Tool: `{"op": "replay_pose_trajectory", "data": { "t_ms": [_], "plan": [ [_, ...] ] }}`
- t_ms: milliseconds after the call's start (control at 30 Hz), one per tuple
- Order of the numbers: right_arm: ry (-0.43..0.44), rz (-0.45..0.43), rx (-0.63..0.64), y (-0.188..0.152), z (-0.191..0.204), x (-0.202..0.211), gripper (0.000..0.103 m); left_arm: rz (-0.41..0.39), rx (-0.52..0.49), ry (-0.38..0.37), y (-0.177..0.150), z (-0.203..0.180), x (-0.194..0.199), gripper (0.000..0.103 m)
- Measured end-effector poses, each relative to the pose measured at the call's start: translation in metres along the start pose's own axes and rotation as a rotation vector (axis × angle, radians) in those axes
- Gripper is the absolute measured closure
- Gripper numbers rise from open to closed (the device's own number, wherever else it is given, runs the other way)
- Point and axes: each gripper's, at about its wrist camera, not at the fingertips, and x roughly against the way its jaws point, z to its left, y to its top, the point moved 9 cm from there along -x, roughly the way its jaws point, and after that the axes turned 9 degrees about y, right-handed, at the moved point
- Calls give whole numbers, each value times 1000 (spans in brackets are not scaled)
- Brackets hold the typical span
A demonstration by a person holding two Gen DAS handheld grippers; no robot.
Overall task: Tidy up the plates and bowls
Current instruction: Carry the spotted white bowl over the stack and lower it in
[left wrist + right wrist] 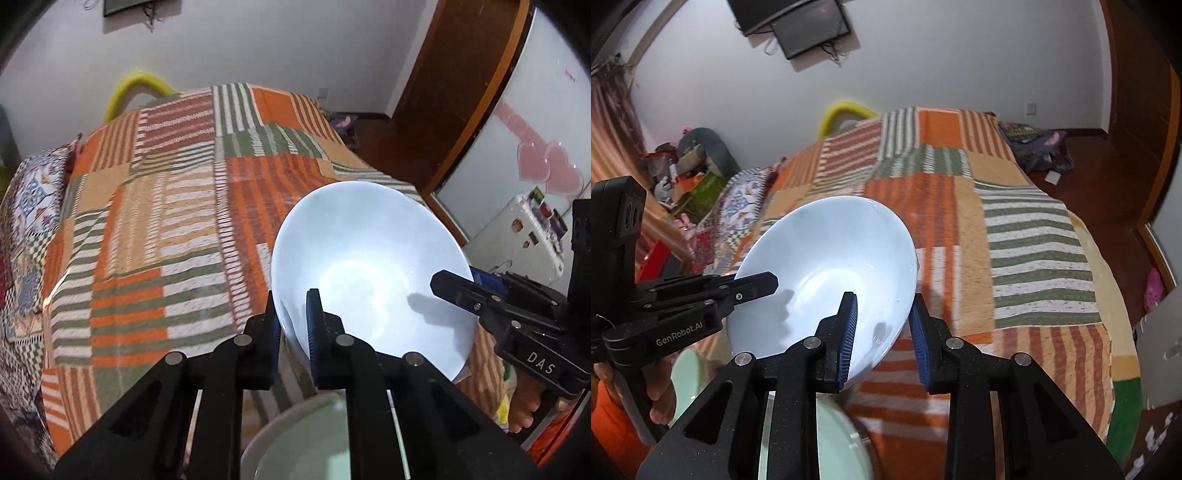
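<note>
We hold a white bowl tilted in the air above the near edge of the bed, which carries a striped patchwork blanket. Our left gripper pinches one side of its rim, and our right gripper pinches the opposite side. Beneath the bowl sits a pale green plate.

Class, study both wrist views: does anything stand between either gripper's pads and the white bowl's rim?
Nothing visible does. The left gripper and the right gripper each clamp the rim of the white ceramic bowl directly, on opposite sides.
</note>
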Motion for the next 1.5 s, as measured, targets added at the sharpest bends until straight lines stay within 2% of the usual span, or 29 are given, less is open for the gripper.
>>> {"op": "replay_pose_trajectory", "data": {
  "t_ms": [467,767,1133,1500],
  "plan": [
    [97,-12,111,-20,95,6,77,-112,87,89,-48,65,108,91],
    [158,-1,192,-39,155,1,77,-133,170,139,-89,113,150,91],
    [215,55,242,-67,202,-31,77,-111,251,195,-136,164,162,91],
    [193,147,255,-97,214,-60,77,-46,308,202,-174,189,138,91]
  ]
}}
